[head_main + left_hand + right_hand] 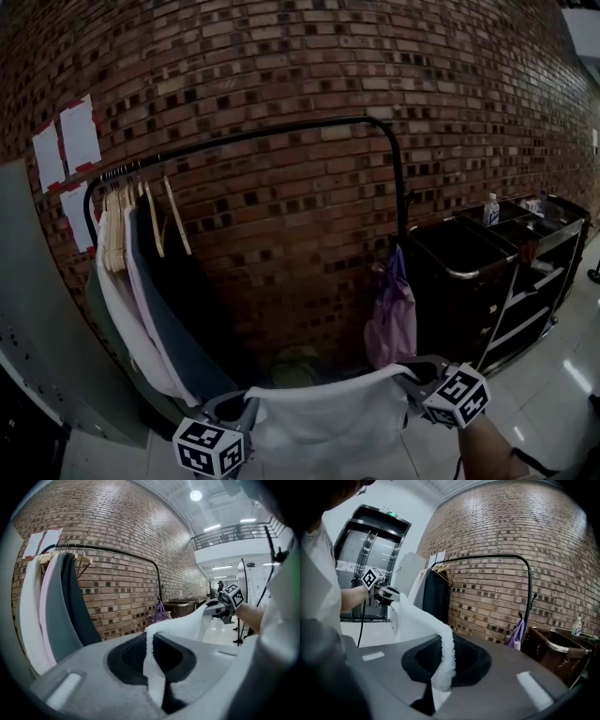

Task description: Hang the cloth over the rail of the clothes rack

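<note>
Pinching a top corner each, the jaws of the left gripper (246, 401) and right gripper (412, 373) hold the white cloth (323, 412) spread wide at lower centre, likely so that its edge can go over the rail (272, 133) at upper middle.

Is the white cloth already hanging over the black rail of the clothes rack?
No, the white cloth is stretched between the left gripper and the right gripper, well below the rail.
</note>
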The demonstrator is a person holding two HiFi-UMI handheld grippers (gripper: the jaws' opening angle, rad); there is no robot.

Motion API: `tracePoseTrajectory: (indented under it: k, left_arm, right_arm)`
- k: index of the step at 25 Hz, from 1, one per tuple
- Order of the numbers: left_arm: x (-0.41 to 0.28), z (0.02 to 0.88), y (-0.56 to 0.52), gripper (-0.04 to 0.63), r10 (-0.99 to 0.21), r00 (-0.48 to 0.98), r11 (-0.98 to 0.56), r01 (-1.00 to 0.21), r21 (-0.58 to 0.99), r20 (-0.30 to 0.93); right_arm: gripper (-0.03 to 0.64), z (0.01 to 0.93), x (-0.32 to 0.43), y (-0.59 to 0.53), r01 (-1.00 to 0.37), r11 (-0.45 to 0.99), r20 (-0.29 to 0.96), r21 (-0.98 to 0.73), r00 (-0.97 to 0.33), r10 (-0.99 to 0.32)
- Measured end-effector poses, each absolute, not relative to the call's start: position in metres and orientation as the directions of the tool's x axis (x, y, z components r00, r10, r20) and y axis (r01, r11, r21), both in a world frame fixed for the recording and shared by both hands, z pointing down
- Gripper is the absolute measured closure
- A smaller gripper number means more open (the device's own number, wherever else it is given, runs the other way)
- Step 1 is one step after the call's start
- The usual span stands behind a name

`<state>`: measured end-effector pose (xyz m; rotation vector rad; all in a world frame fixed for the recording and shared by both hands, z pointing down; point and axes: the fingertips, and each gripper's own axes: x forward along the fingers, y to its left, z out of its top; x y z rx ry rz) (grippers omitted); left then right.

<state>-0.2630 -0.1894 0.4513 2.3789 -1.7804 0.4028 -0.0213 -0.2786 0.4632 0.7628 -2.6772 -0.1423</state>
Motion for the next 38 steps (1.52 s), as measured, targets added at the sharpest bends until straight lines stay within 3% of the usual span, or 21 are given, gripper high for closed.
tracePoseTrajectory:
  k: [10,22,38]
  left_arm:
    - [-0.252,0.396,-0.287,0.574,-0.94,0.251,-0.286,-0.949,-0.133,0.233]
    - [-0.247,0.268,-0.392,0.574,-0.988,0.146,-0.151,-0.934,-0.324,0.039]
    - [-0.323,0.081,-0.456,0.574,-0.986,0.046,0.044,-0.856,-0.515,-0.161]
  right_arm:
    - [0.589,0.418,-0.009,-0.377,-0.519,0.823,0.177,0.229,-0.809,-0.56]
    - [0.589,0.257,-0.004,-0.5,-0.532,0.717,-0.063,0.451,-0.82,-0.569]
    - [0.589,0.087,-0.074,-0.559,-0.511,0.538,-0.226,0.671,-0.832,-0.507]
